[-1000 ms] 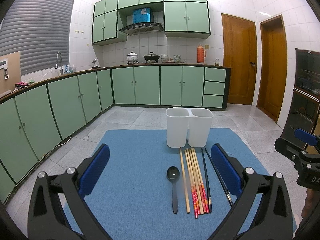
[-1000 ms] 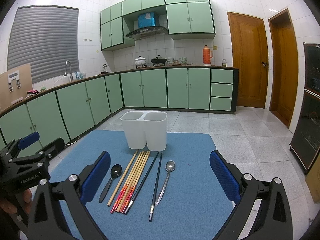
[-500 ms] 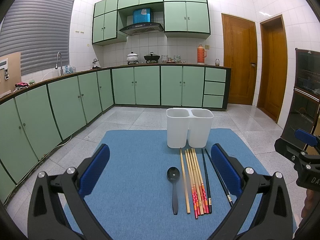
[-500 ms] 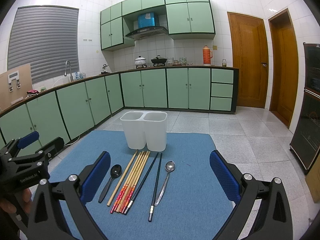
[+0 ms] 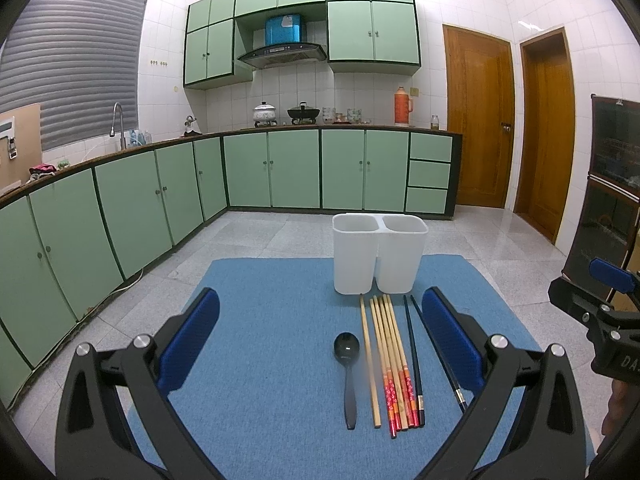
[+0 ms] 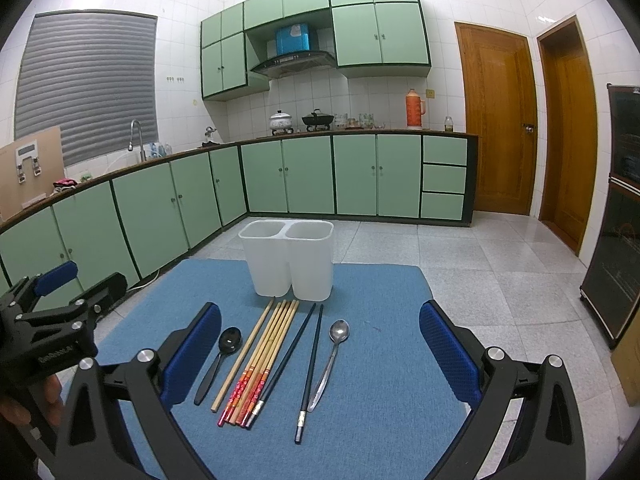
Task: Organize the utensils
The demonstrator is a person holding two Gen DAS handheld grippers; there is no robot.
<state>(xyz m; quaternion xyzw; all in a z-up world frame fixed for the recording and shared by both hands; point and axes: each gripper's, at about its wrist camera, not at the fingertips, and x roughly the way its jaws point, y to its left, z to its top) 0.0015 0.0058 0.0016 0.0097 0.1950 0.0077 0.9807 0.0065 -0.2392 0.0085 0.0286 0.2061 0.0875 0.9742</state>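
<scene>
Your blue mat (image 6: 384, 360) lies on pale floor tiles, and both of its side edges and its far edge show, with open mat to the left of the utensils and more to their right. At the mat's far end stands the white two-compartment holder (image 6: 289, 261), upright, and from this low angle you cannot see down inside it.

Your left gripper (image 5: 320, 344) hovers above the near mat with its blue pads spread wide, holding nothing. Your right gripper (image 6: 320, 354) is the same: wide apart, empty, above the row.

The utensils lie in a row just in front of the holder, all pointing toward it. From the left: a black spoon (image 6: 219, 363), one plain bamboo chopstick (image 6: 243, 354), a tight bundle of bamboo chopsticks with red patterned ends (image 6: 262, 360), two black chopsticks (image 6: 311, 368) splayed slightly apart, and a steel spoon (image 6: 330, 362) touching the right-hand black stick.

In the left wrist view, the right pad (image 5: 450, 344) covers part of one black chopstick and hides the steel spoon altogether.
</scene>
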